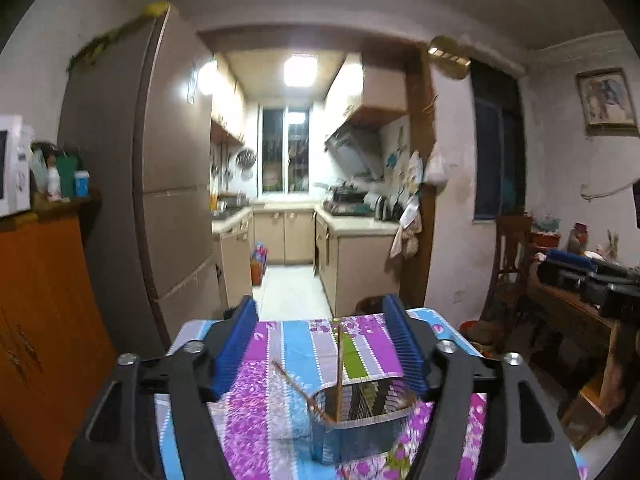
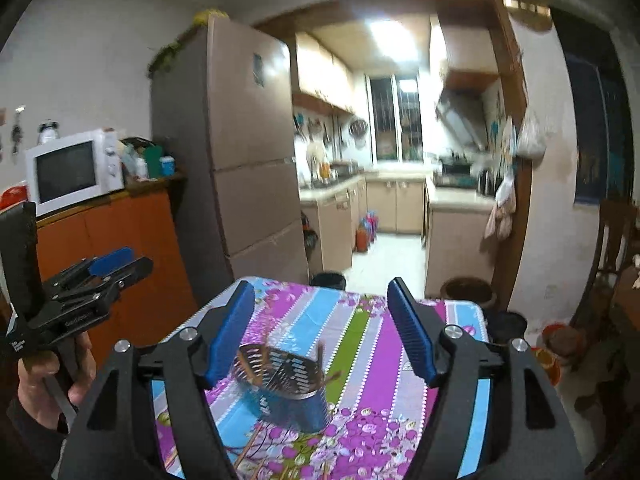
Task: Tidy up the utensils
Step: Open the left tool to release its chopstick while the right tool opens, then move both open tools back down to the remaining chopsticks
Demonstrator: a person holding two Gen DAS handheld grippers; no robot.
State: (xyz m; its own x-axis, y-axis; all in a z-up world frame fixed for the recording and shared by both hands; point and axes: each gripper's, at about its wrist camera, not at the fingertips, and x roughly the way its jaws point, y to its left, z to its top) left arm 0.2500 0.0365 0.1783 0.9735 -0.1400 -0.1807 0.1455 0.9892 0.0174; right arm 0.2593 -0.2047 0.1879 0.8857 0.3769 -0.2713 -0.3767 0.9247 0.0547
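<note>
A perforated metal utensil holder (image 1: 360,412) stands on the table's flowered, striped cloth (image 1: 296,344). Two wooden chopsticks (image 1: 339,364) stick out of it, one upright and one leaning left. My left gripper (image 1: 319,304) is open above and behind the holder, with nothing between its blue pads (image 1: 236,352). In the right wrist view the same holder (image 2: 280,384) sits low between the fingers of my right gripper (image 2: 320,286), which is open and empty. At that view's left edge a hand (image 2: 52,380) holds the left gripper (image 2: 116,264).
The table's far edge (image 2: 360,286) drops toward a dark bin (image 2: 328,280) and a brown pot (image 2: 466,290). A tall fridge (image 2: 256,152) and an orange cabinet (image 2: 132,240) bearing a microwave (image 2: 76,170) stand left. A wooden chair (image 1: 512,264) stands right.
</note>
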